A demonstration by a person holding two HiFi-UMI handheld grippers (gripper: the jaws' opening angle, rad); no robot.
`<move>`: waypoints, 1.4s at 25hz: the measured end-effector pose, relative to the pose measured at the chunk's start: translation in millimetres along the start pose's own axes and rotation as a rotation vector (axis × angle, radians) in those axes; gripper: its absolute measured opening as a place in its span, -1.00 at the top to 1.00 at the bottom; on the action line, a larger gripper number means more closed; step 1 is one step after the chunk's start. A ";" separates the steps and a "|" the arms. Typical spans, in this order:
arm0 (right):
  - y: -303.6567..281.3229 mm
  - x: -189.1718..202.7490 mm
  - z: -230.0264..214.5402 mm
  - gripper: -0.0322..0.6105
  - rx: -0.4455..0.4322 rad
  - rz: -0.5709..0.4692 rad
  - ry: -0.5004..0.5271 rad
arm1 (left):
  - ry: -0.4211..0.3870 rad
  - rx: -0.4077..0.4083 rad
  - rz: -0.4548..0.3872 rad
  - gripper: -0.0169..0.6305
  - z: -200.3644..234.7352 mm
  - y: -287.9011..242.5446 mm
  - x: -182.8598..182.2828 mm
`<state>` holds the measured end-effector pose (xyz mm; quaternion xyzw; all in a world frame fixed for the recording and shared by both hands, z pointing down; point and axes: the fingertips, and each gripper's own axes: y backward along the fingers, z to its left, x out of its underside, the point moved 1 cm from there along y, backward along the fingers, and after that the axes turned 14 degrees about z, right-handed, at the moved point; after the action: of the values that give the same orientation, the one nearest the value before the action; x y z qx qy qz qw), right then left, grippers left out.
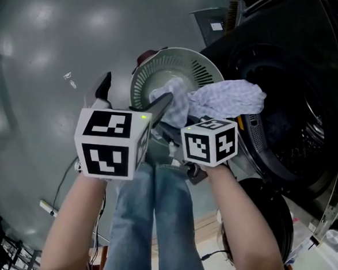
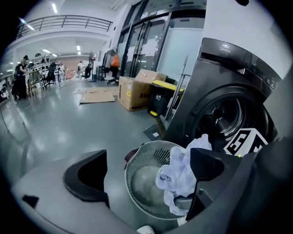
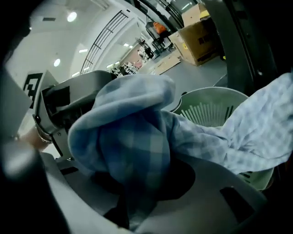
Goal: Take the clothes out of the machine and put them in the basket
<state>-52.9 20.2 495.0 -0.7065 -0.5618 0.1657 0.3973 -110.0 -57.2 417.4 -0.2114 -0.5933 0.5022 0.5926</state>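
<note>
checked cloth (image 3: 132, 132) held at the basket (image 1: 180, 53) rim
the right gripper (image 3: 137, 192) is clamped on the cloth, the left gripper (image 2: 146, 176) held wide and empty (just beside); released now, the end trailing toward the machine (image 1: 286, 111) could be spilled onto the floor (image 1: 48, 48).

Between the spread jaws of my left claw (image 2: 149, 178) the basket (image 2: 137, 160) lies open. Its near and left parts are clear, but the checked cloth (image 2: 181, 180) hangs over the rim by my right-hand jaw. Left of that claw there is only bare floor (image 2: 68, 123), with room to swing. To the right the machine (image 2: 219, 73) crowds in, and my right claw (image 3: 137, 183) sits close alongside, with cloth filling its jaws and covering much of what lies ahead of it.
</note>
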 end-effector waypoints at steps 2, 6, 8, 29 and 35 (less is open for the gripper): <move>-4.2 5.0 -8.0 0.51 0.062 0.032 0.011 | -0.002 -0.006 0.004 -0.80 0.6 -1.9 1.2; 5.5 13.6 -61.4 0.47 0.371 0.060 -0.015 | -0.004 -0.001 0.013 -0.80 -1.7 -6.8 4.9; 17.0 18.1 -91.5 0.24 0.517 0.057 -0.063 | -0.006 0.002 0.020 -0.80 -3.5 -9.7 7.7; 141.3 43.5 -201.3 -0.62 1.043 -0.039 0.000 | -0.043 0.099 0.089 -0.80 -85.2 -63.2 22.9; 223.2 70.9 -266.8 -0.62 1.297 0.006 -0.121 | -0.071 0.179 0.132 -0.80 -129.7 -82.9 32.2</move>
<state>298.7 -26.1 511.2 -0.3142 -0.3671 0.5118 0.7103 30.6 -18.9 476.5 -0.1786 -0.5514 0.5983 0.5533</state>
